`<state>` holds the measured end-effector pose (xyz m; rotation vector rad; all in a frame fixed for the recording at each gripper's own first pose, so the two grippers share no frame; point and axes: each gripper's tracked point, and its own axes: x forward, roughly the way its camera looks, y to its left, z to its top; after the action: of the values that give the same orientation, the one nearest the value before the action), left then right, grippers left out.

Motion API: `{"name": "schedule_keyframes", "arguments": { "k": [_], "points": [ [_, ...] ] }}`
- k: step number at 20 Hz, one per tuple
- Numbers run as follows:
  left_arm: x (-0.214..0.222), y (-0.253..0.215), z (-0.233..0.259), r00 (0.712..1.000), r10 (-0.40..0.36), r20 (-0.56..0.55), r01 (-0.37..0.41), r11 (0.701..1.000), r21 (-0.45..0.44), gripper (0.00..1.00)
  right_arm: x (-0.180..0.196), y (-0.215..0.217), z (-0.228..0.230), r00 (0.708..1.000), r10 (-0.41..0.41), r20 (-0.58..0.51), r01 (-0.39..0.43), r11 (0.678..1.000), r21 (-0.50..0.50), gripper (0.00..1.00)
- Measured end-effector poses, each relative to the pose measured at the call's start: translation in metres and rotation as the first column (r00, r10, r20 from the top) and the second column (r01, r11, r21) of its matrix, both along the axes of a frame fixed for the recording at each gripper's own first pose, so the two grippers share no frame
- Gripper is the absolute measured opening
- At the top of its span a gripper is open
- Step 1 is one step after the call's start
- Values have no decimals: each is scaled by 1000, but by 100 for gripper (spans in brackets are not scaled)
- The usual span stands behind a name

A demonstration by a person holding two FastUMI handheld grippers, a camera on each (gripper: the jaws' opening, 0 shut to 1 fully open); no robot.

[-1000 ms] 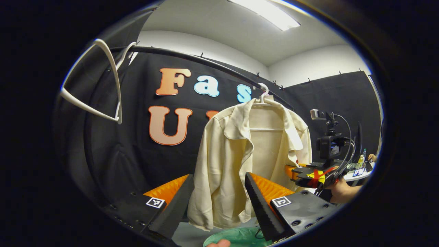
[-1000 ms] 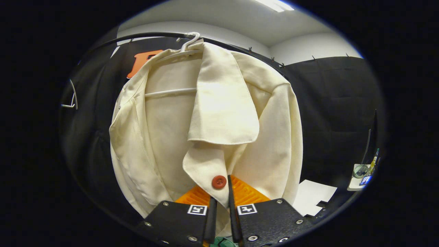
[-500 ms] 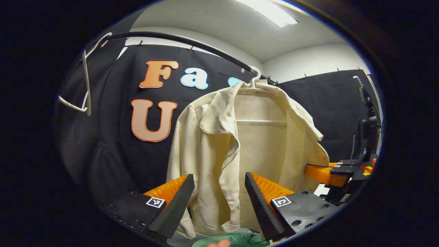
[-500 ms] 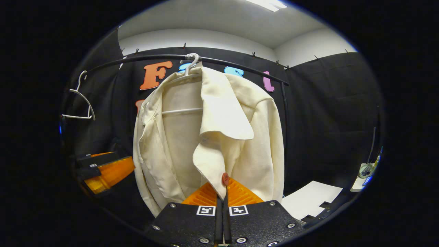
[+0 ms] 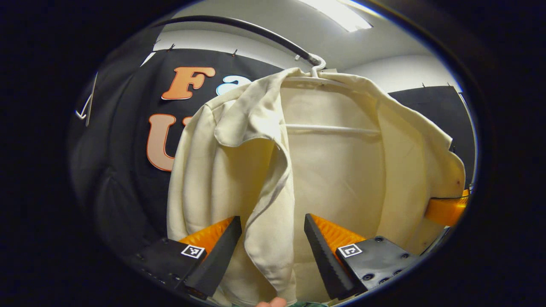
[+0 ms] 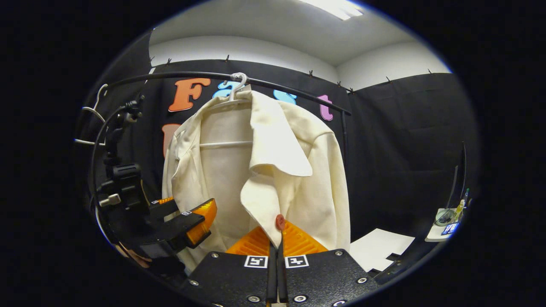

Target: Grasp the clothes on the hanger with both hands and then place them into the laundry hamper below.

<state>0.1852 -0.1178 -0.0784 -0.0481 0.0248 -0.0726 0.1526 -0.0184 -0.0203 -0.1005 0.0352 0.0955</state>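
The cream shirt (image 6: 256,166) hangs from a white plastic hanger (image 6: 232,91) hooked over a black curved rail (image 6: 294,90), its long axis vertical, collar at the top and hem downward, with the open front facing both cameras. The fabric is a matte woven cloth with soft vertical folds; the lapels are broad and flat, and a round red button (image 6: 280,221) sits on the front placket edge. In the right gripper view, the right gripper (image 6: 276,256) has its jaws pressed together on that placket edge just below the button. In the left gripper view, the left gripper (image 5: 273,243) has its jaws spread apart, ribbed orange backs outward, with the shirt's other front edge hanging between them without contact on either side. The hanger's horizontal crossbar (image 5: 332,128) shows through the open front.
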Motion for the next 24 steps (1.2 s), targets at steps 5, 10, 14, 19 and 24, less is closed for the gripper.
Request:
{"name": "schedule_keyframes", "arguments": {
  "k": [5,10,14,19,24],
  "points": [
    [5,24,-3,999,30,39,-32,998,51,74,2,2,2,1000,6,-1,-6,1000,-14,0],
    [4,53,5,997,66,49,-72,990,123,13,2,0,-2,1000,9,-1,-9,1000,4,1],
    [-12,73,24,990,111,89,-127,973,191,13,1,-14,7,999,-29,43,27,999,44,1],
    [-16,93,35,983,139,118,-165,957,239,12,-8,-43,38,980,-116,160,110,993,47,0],
    [-23,122,67,958,214,193,-267,911,314,11,-10,-67,68,968,-169,187,167,986,24,0]
  ]
}}
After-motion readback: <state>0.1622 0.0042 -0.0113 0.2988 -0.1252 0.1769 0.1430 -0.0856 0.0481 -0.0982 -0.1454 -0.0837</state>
